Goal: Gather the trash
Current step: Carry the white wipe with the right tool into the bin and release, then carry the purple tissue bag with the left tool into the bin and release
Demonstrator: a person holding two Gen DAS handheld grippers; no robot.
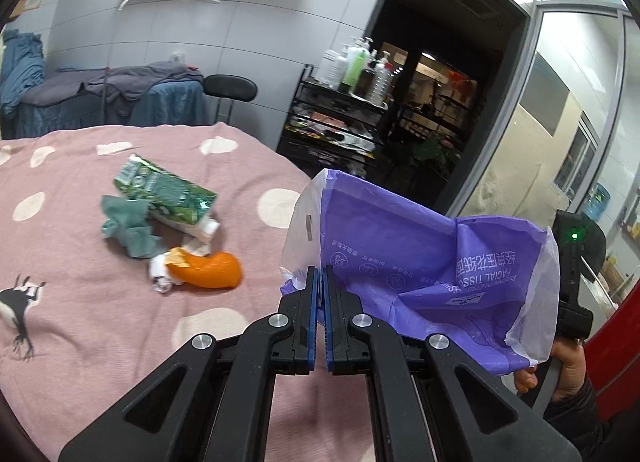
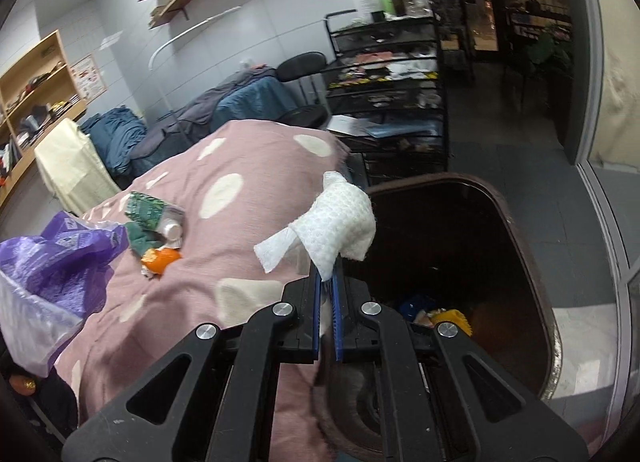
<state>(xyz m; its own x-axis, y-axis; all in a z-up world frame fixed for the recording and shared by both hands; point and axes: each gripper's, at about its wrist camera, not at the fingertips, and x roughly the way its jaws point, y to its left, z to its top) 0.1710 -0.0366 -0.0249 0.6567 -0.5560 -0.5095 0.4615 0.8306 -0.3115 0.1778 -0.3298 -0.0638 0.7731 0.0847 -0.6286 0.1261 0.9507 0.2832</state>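
Over the bin [image 2: 516,222], at its near rim: white wipe [image 2: 340,222], pinched by one lower corner in the right gripper [image 2: 327,282], fingers [image 2: 318,294] clenched on it. Most of the wipe stands free above the tips, a loose flap out to the left. Bin open, dark inside, a few coloured scraps at the bottom.

Risks, judged from this:
- Thin hold on one corner only. Could slip out on a quick swing and land on the bed [image 2: 240,182] or the floor rather than in the bin.
- Wipe sits above the line where bed edge meets bin rim. Released too early, likely to drop on the blanket or catch on the rim.
- Fibrous cloth may cling to the blue pads after release and ride back out.

Left side: purple bag [image 1: 420,262], a tissue wrapper by its print, grasped at a crumpled edge by the left gripper [image 1: 320,282], fingers clenched. Bulk billows to the right, close to the person's hand [image 1: 568,366] on the other handle. Light, slack plastic; could brush that hand, tangle with the right gripper, or block sight of the bin mouth.

Further out on the bed, not yet collected: green carton [image 1: 164,190], teal cloth [image 1: 128,226], orange peel [image 1: 212,270], touching in one heap. A dragging bag could scatter them.
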